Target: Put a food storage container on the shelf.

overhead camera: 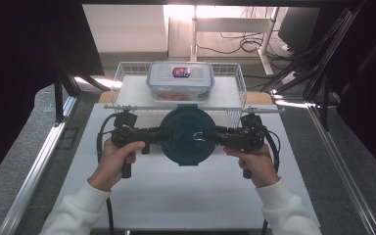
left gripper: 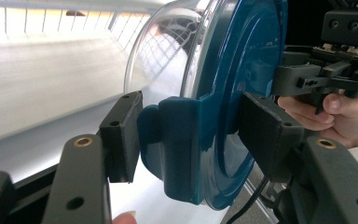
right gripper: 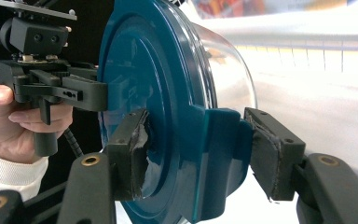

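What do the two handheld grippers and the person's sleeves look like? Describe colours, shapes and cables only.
Both the left gripper and the right gripper are black, with boxy bodies and pistol-style handles. A black cable loops from each. Their flat rectangular fingers sit on arms with brass-coloured rivets; the right gripper's finger padding looks torn and frayed. The person wears white sleeves with ribbed cuffs.

teal lid [overhead camera: 186, 133], clear container [left gripper: 163, 56], white table [overhead camera: 176, 191]
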Available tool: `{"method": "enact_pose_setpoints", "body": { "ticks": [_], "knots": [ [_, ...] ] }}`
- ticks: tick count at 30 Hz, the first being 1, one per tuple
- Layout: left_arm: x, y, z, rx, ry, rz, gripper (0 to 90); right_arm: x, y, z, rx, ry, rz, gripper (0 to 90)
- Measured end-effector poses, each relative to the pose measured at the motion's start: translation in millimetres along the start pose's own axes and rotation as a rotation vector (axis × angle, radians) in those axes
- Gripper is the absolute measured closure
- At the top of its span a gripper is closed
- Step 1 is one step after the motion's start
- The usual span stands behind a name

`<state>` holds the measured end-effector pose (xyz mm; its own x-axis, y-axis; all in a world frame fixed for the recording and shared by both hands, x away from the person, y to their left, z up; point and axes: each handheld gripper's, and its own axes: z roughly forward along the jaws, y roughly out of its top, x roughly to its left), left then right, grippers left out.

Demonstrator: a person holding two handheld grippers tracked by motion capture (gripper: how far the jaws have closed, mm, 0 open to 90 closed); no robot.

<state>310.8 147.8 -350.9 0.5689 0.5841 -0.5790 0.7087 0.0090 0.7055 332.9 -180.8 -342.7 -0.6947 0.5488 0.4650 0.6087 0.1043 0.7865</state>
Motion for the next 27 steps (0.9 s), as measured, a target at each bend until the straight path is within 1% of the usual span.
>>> {"method": "enact_pose_setpoints", "body": {
  "ticks": [4,11,14,19,24,27],
  "knots": [
    [-1.0,8.5,-3.0,-0.003,0.004,0.010,41.1,0.7,8.9,0.9,-0.002,0.004,0.000,41.9],
    [-2.1,20.6,-3.8,-0.011,0.000,0.012,41.2,0.6,22.0,0.0,-0.004,0.002,-0.011,42.0],
    [-3.6,28.4,-4.9,-0.014,-0.003,0.017,41.2,1.4,30.1,-1.6,-0.004,0.000,-0.015,42.0],
    [-7.5,48.3,-9.7,-0.018,0.000,0.027,41.3,3.5,49.3,-3.7,-0.003,-0.001,-0.023,42.1],
    [-8.6,72.0,-16.2,-0.016,0.003,0.035,41.4,4.5,73.9,-3.6,-0.010,0.005,-0.028,42.1],
    [-6.7,86.0,-19.4,-0.025,-0.001,0.019,41.4,5.5,87.0,-1.0,-0.018,0.004,-0.026,42.1]
  ]
}}
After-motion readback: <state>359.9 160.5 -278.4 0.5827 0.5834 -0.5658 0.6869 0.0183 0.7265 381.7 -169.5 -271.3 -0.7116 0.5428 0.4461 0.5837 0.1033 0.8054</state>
